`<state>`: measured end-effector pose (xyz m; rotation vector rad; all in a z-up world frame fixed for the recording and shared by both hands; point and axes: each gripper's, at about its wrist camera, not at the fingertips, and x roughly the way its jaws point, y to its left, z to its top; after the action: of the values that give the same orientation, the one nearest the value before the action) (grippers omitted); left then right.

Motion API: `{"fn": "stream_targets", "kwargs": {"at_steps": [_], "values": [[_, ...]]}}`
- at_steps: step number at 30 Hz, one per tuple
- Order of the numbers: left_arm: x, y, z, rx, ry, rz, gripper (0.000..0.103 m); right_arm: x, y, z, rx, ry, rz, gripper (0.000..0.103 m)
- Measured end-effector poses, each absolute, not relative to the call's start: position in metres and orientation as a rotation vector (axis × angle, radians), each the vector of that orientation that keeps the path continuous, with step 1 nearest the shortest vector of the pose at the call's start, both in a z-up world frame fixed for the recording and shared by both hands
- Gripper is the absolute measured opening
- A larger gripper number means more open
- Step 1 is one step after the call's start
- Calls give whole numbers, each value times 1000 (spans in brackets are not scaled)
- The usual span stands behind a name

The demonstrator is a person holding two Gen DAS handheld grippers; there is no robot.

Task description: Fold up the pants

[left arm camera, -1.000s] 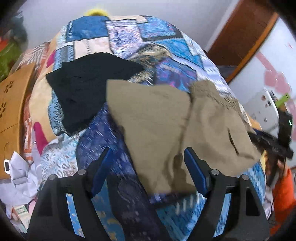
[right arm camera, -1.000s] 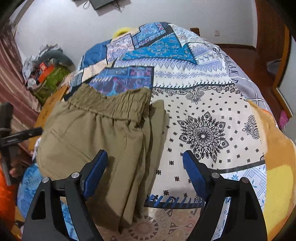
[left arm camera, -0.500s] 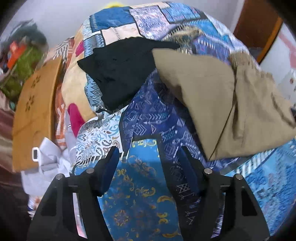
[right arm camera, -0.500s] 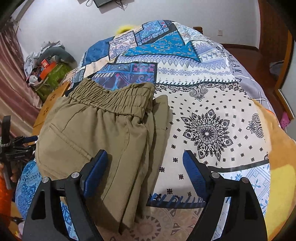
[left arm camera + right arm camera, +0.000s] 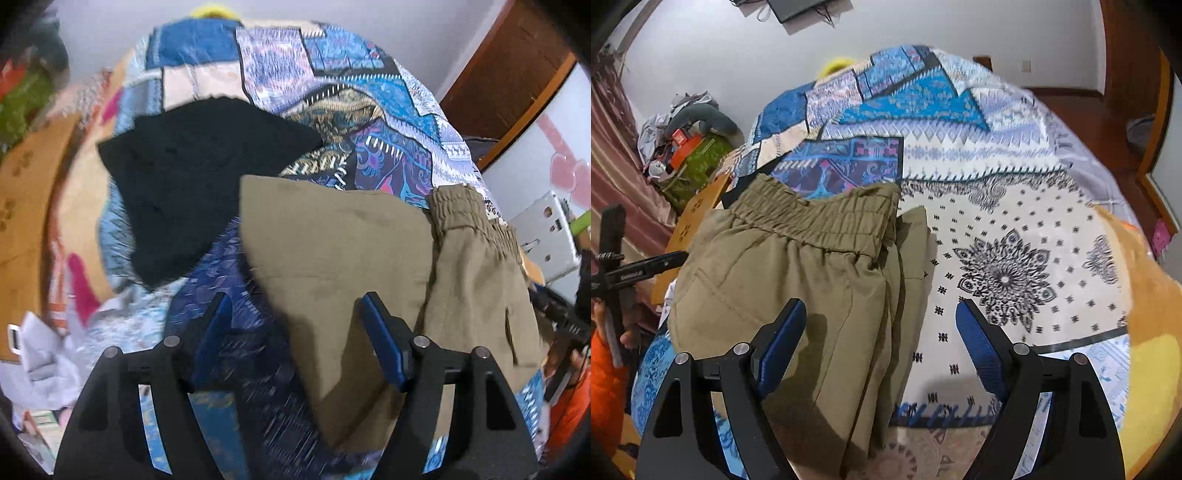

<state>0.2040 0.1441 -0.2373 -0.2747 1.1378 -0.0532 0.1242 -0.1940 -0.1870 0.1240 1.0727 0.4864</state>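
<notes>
The khaki pants lie folded on the patterned bedspread, with the elastic waistband at the right. My left gripper hovers over the pants' lower left edge. Its jaws are opening, and its blue pads press on nothing. In the right wrist view the same pants fill the left half, waistband at the far end. My right gripper stands open above the pants' right folded edge, one finger over cloth and the other over bedspread.
A black garment lies on the bed just left of and beyond the pants. A wooden board stands at the bed's left side. A cluttered pile sits by the wall. A wooden door is at the right.
The left gripper swung out over bare bedspread to the left of the pants, then came back over their folded edge. The right gripper has stayed in place, open.
</notes>
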Motion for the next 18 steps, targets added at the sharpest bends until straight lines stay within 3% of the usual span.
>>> {"fn": "stream_targets", "kwargs": {"at_steps": [8, 10, 11, 13, 18], "values": [[221, 130, -246, -273, 1134, -93, 70, 145, -194, -207, 239, 1156, 585, 81], [223, 129, -247, -305, 1140, -117, 57, 146, -192, -207, 243, 1150, 606, 71], [224, 130, -246, -310, 1139, -107, 56, 146, -191, -205, 242, 1140, 618, 67], [225, 126, -242, -292, 1133, -89, 40, 146, -189, -203, 231, 1129, 621, 52], [228, 111, -232, -196, 1111, -30, 12, 147, -187, -200, 241, 1119, 622, 30]]}}
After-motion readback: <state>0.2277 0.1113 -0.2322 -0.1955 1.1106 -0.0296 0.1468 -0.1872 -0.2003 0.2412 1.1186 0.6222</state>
